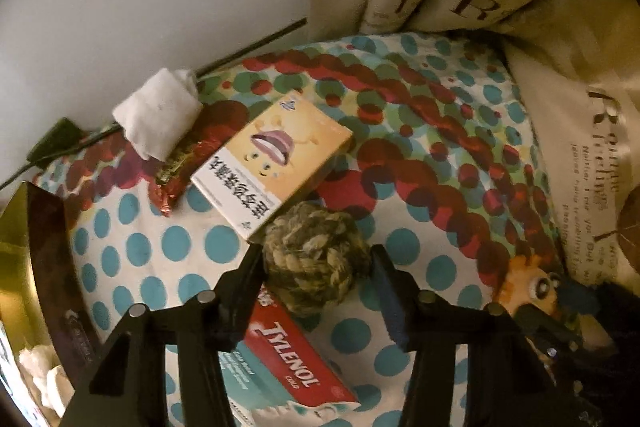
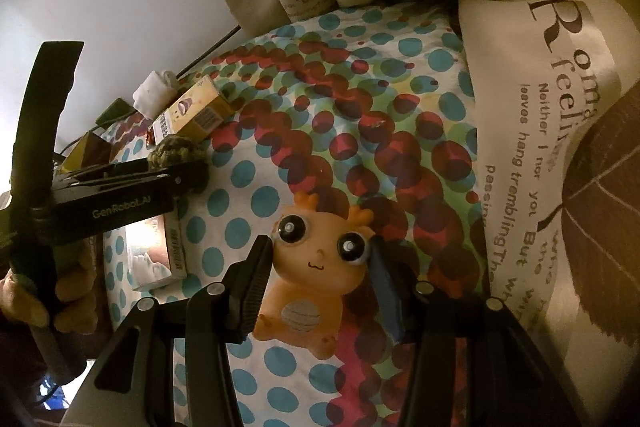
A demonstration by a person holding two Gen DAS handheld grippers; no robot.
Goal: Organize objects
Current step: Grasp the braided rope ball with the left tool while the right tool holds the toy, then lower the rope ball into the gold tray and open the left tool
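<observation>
On a dotted bedspread [image 1: 420, 155], my left gripper [image 1: 318, 259] is open with its fingers on either side of a woven rope ball [image 1: 316, 263]. A Tylenol box [image 1: 292, 379] lies under it and a yellow box [image 1: 272, 155] just beyond. My right gripper [image 2: 320, 251] is open around the head of an orange big-eyed toy [image 2: 316, 267] lying on the bedspread [image 2: 360, 107]. The left gripper [image 2: 176, 179], the ball [image 2: 176, 147] and the yellow box [image 2: 192, 111] show at the left of the right wrist view.
A folded white cloth [image 1: 158, 115] and a red wrapper [image 1: 176, 171] lie near the wall. A gold box [image 1: 28, 259] stands at the left edge. Printed cushions [image 2: 540, 107] line the back and right. A dark cable [image 1: 248, 47] runs along the wall.
</observation>
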